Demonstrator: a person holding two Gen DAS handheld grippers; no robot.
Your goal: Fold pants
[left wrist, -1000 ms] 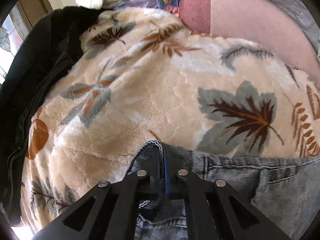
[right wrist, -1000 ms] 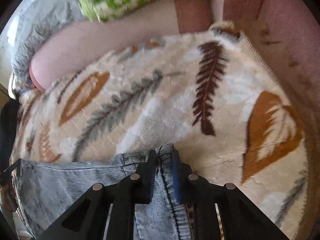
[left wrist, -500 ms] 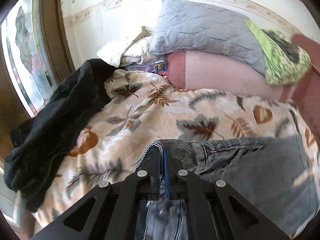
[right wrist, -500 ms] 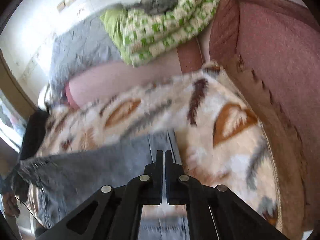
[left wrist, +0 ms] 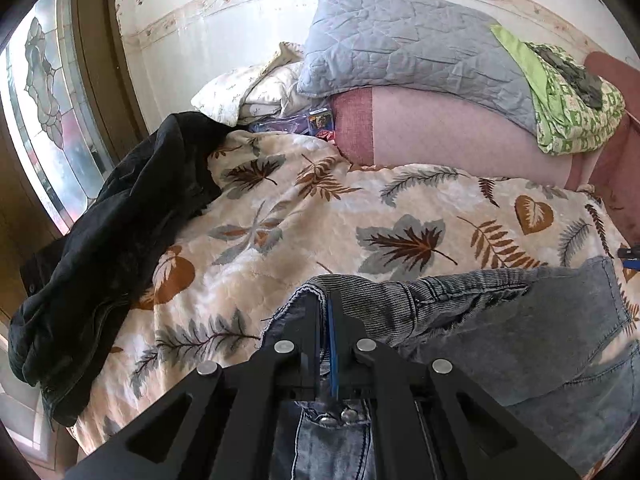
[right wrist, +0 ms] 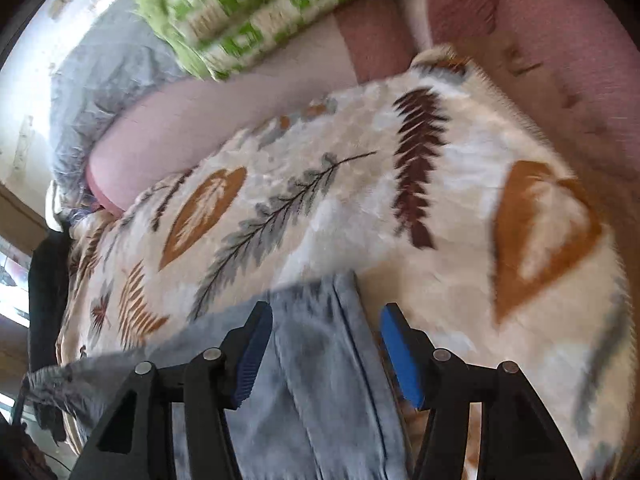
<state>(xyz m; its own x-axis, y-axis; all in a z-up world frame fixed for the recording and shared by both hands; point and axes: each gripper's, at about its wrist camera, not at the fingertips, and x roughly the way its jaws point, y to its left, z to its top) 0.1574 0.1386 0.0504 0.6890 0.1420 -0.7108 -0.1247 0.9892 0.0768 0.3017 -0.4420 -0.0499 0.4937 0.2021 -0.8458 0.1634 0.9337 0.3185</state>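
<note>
We see right wrist view smeared throughout: leaf blanket (right wrist: 400, 200) and green patterned cushion (right wrist: 248, 8) lack crisp edges. Jeans (right wrist: 320, 360) run off bottom edge there, seam soft; right gripper (right wrist: 326, 344) jaws opening, denim between blue pads, whether pads touch it we cannot tell. In left wrist view, left gripper (left wrist: 329, 316) hides fabric it pinches; jeans (left wrist: 520, 340) cut off at lower right. Small packet (left wrist: 320, 118) behind blanket (left wrist: 280, 220): print too small to read. Blue object (left wrist: 631, 257) at right edge mostly cropped.
</note>
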